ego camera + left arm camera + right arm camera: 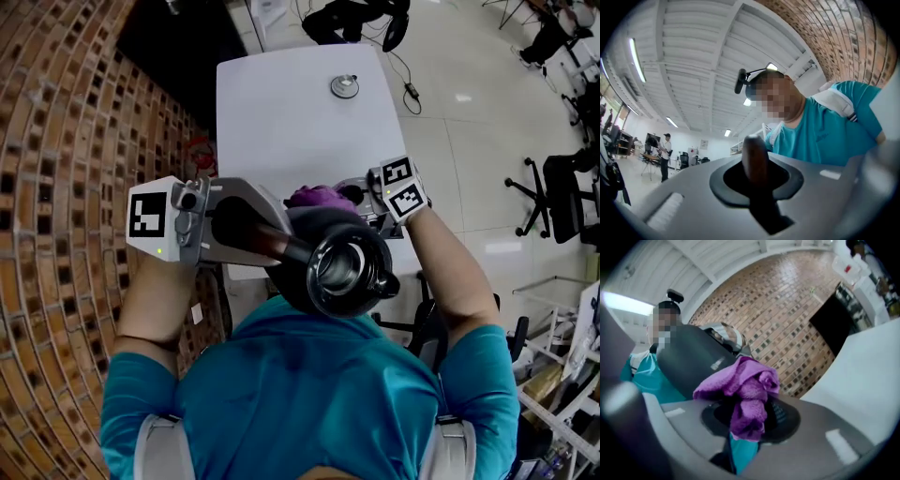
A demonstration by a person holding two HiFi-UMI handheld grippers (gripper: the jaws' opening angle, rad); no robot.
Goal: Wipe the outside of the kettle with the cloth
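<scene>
The dark kettle (337, 270) is held up in front of the person's chest, with its open mouth facing the head camera. My left gripper (251, 234) is shut on the kettle's brown handle (274, 247). In the left gripper view that handle (754, 158) stands upright between the jaws. My right gripper (354, 200) is shut on a bunched purple cloth (319, 197), which lies against the far side of the kettle. In the right gripper view the cloth (749, 392) spills over the jaws, with the kettle's dark wall (691, 363) just behind it.
A white table (281, 122) stands ahead, with a round metal lid (344, 86) near its far end. A brick wall (66, 141) runs along the left. Office chairs (562, 197) and cables stand on the tiled floor at the right.
</scene>
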